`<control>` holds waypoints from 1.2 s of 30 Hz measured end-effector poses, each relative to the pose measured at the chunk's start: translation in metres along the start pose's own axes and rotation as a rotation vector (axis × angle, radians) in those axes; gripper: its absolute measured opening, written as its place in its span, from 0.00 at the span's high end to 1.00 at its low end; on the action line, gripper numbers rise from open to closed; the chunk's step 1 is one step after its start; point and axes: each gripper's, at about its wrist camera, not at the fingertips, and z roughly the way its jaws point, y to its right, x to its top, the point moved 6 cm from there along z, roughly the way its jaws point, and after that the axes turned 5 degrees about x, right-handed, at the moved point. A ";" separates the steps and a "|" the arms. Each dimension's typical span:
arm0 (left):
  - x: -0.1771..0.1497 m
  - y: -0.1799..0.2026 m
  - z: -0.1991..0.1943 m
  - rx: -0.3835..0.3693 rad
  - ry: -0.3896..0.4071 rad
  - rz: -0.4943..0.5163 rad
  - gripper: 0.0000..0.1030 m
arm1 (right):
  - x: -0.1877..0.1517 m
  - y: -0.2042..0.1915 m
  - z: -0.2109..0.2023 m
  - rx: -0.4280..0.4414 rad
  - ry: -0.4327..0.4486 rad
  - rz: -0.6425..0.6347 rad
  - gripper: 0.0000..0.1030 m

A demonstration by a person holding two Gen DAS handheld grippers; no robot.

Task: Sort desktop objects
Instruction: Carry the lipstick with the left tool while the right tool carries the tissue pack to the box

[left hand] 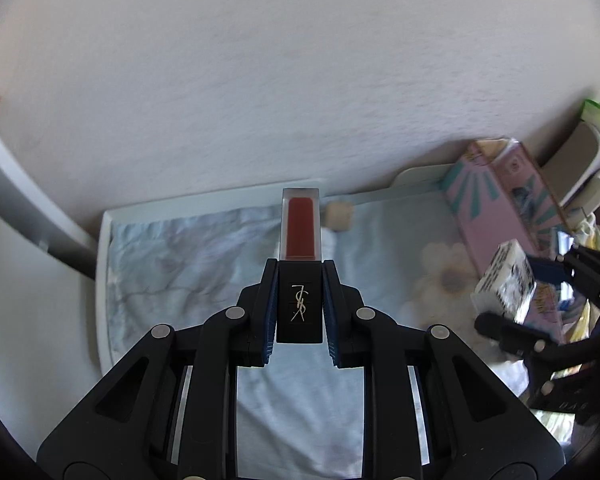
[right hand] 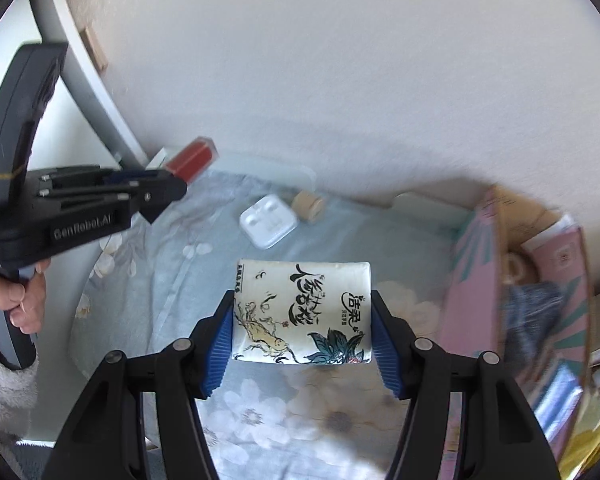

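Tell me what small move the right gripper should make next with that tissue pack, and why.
Probably carry it right, toward the open pink box. The right gripper is already shut on the tissue pack, held clear above the floral cloth, and the box already holds other items. The left gripper is busy gripping the lipstick.
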 end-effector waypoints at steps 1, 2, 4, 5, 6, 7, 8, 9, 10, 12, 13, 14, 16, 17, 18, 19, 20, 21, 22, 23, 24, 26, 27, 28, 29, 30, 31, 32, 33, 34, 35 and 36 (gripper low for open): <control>0.004 0.008 -0.003 -0.008 0.006 0.008 0.83 | 0.002 0.007 -0.008 -0.001 0.011 0.009 0.44; 0.007 0.017 -0.002 -0.013 0.011 0.014 0.83 | 0.003 0.014 -0.013 -0.001 0.017 0.015 0.44; 0.014 0.033 -0.009 -0.027 0.024 0.031 0.83 | 0.007 0.030 -0.028 -0.007 0.032 0.028 0.44; 0.018 0.043 -0.013 -0.034 0.035 0.043 0.83 | 0.008 0.039 -0.035 -0.011 0.039 0.031 0.44; 0.021 0.049 -0.015 -0.038 0.040 0.050 0.83 | 0.010 0.046 -0.040 -0.012 0.042 0.035 0.44; 0.026 0.061 -0.019 -0.048 0.050 0.064 0.83 | 0.011 0.054 -0.047 -0.007 0.047 0.044 0.44; 0.029 0.066 -0.021 -0.054 0.054 0.071 0.83 | 0.012 0.062 -0.055 0.000 0.052 0.055 0.44; 0.032 0.075 -0.025 -0.062 0.060 0.081 0.83 | 0.014 0.073 -0.062 0.013 0.052 0.065 0.44; 0.036 0.088 -0.028 -0.075 0.068 0.093 0.83 | 0.015 0.080 -0.068 0.015 0.054 0.066 0.44; 0.041 0.105 -0.033 -0.095 0.076 0.106 0.83 | 0.020 0.098 -0.082 -0.006 0.060 0.049 0.44; 0.044 0.117 -0.036 -0.112 0.080 0.118 0.83 | 0.022 0.109 -0.089 -0.018 0.061 0.040 0.44; 0.046 0.130 -0.038 -0.126 0.083 0.130 0.83 | 0.025 0.119 -0.096 -0.027 0.061 0.034 0.44; 0.048 0.153 -0.041 -0.152 0.088 0.154 0.83 | 0.028 0.137 -0.103 -0.039 0.050 0.026 0.44; 0.047 0.161 -0.041 -0.161 0.088 0.163 0.83 | 0.030 0.147 -0.104 -0.056 0.045 0.018 0.44; 0.047 0.173 -0.042 -0.174 0.085 0.175 0.83 | 0.030 0.155 -0.104 -0.065 0.036 0.015 0.44; 0.046 0.188 -0.040 -0.192 0.080 0.188 0.83 | 0.030 0.164 -0.102 -0.071 0.023 0.016 0.44; 0.045 0.198 -0.038 -0.205 0.073 0.197 0.83 | 0.029 0.171 -0.099 -0.069 0.014 0.022 0.44; 0.043 0.214 -0.035 -0.222 0.063 0.212 0.83 | 0.028 0.179 -0.095 -0.063 0.001 0.030 0.44; 0.042 0.224 -0.032 -0.231 0.056 0.224 0.83 | 0.025 0.185 -0.090 -0.057 -0.014 0.038 0.44; 0.040 0.234 -0.029 -0.240 0.047 0.235 0.83 | 0.023 0.191 -0.084 -0.055 -0.027 0.044 0.44; 0.037 0.245 -0.025 -0.249 0.035 0.244 0.83 | 0.020 0.196 -0.077 -0.052 -0.041 0.047 0.44; 0.030 0.267 -0.017 -0.271 0.009 0.262 0.83 | 0.016 0.203 -0.065 -0.039 -0.061 0.048 0.44; 0.026 0.277 -0.014 -0.279 -0.004 0.270 0.83 | 0.014 0.208 -0.056 -0.036 -0.071 0.052 0.44; 0.021 0.289 -0.008 -0.284 -0.020 0.280 0.83 | 0.014 0.212 -0.051 -0.036 -0.077 0.060 0.44; 0.018 0.297 -0.004 -0.285 -0.030 0.283 0.83 | 0.012 0.215 -0.047 -0.033 -0.085 0.071 0.44; 0.016 0.302 -0.001 -0.286 -0.038 0.282 0.83 | 0.011 0.221 -0.042 -0.028 -0.093 0.089 0.44; 0.011 0.308 0.003 -0.288 -0.051 0.277 0.83 | 0.009 0.226 -0.037 -0.021 -0.100 0.103 0.44; 0.006 0.313 0.007 -0.287 -0.061 0.275 0.83 | 0.007 0.229 -0.035 -0.014 -0.106 0.110 0.44; 0.002 0.317 0.011 -0.287 -0.073 0.276 0.83 | 0.006 0.231 -0.030 -0.004 -0.114 0.115 0.44; -0.004 0.322 0.016 -0.284 -0.089 0.284 0.83 | 0.004 0.234 -0.028 0.001 -0.116 0.116 0.44; -0.007 0.325 0.018 -0.282 -0.095 0.287 0.83 | 0.004 0.237 -0.023 0.007 -0.120 0.115 0.44; -0.009 0.328 0.023 -0.277 -0.104 0.293 0.83 | 0.004 0.238 -0.018 0.011 -0.128 0.113 0.44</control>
